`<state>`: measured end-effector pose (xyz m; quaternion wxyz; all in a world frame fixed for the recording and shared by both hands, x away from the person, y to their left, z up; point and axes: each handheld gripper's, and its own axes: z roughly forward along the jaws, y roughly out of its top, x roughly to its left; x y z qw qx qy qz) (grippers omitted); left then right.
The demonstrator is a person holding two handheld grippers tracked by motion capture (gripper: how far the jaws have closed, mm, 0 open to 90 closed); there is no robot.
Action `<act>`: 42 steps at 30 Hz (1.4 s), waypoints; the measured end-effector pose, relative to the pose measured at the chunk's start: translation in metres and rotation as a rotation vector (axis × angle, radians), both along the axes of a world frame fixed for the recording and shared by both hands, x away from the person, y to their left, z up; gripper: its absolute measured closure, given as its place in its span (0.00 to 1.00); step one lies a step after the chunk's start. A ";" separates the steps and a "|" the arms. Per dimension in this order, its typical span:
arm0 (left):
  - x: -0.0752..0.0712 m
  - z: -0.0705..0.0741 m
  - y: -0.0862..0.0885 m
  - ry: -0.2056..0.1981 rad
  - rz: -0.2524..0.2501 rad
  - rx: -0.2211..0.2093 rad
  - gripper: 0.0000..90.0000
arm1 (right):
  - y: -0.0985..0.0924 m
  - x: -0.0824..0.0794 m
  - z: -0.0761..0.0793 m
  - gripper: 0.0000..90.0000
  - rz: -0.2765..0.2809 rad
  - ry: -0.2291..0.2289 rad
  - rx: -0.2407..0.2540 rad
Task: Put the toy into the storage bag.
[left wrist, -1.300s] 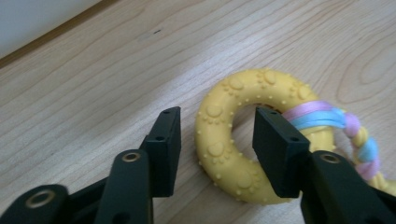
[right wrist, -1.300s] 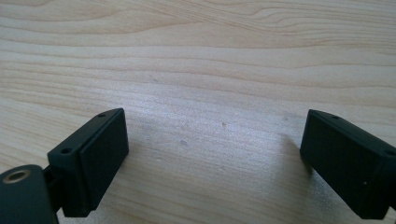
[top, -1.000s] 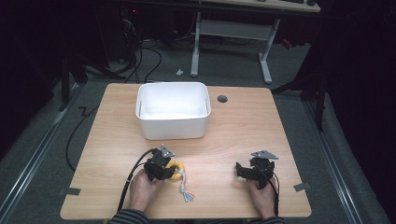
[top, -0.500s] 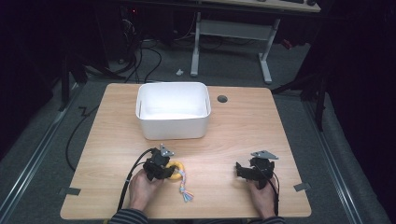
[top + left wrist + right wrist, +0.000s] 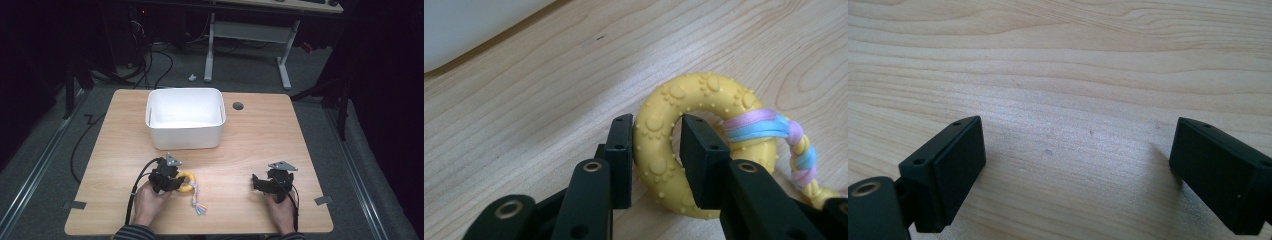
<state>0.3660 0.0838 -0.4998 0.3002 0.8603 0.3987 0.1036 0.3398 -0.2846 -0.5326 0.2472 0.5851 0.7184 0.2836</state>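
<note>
Your left gripper [image 5: 651,145] clamps the near-side arc of the yellow ring toy [image 5: 659,165]: one jaw stands outside the ring, the other inside its hole, and both pads press on the knobbed rubber. The jaws have just been closing onto it. The ring lies flat on the wooden table [image 5: 260,145], toward the front edge on your left side, just in front of the white bin [image 5: 185,131] but apart from it. A braided rope [image 5: 796,150] in pink, blue and yellow is looped around the ring on the side away from the clamped section; in the high view its frayed tail [image 5: 198,206] trails toward the front edge of the table.

Your right gripper [image 5: 1075,170] rests low over bare wood on your right side, well apart from the toy. Its jaws stand wide, with nothing between them.

The white bin sits upright toward the back of the table. A round cable hole [image 5: 238,106] lies just beside the bin's right rear corner.
</note>
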 end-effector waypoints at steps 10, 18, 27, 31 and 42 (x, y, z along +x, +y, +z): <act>-0.001 0.011 0.007 0.004 0.010 -0.018 0.75 | 0.000 0.000 0.000 0.08 0.000 0.002 0.002; -0.002 0.029 0.010 -0.008 0.000 -0.028 0.75 | 0.001 -0.001 0.000 0.08 0.000 0.003 0.002; -0.001 0.043 0.013 -0.026 0.002 -0.025 0.75 | 0.001 -0.001 0.000 0.08 0.002 0.002 0.002; 0.000 0.051 0.016 -0.034 0.001 -0.032 0.75 | 0.001 -0.001 0.000 0.08 0.002 0.003 0.001; 0.003 0.071 0.024 -0.022 -0.006 -0.076 0.75 | 0.001 -0.001 0.000 0.08 0.001 0.003 0.002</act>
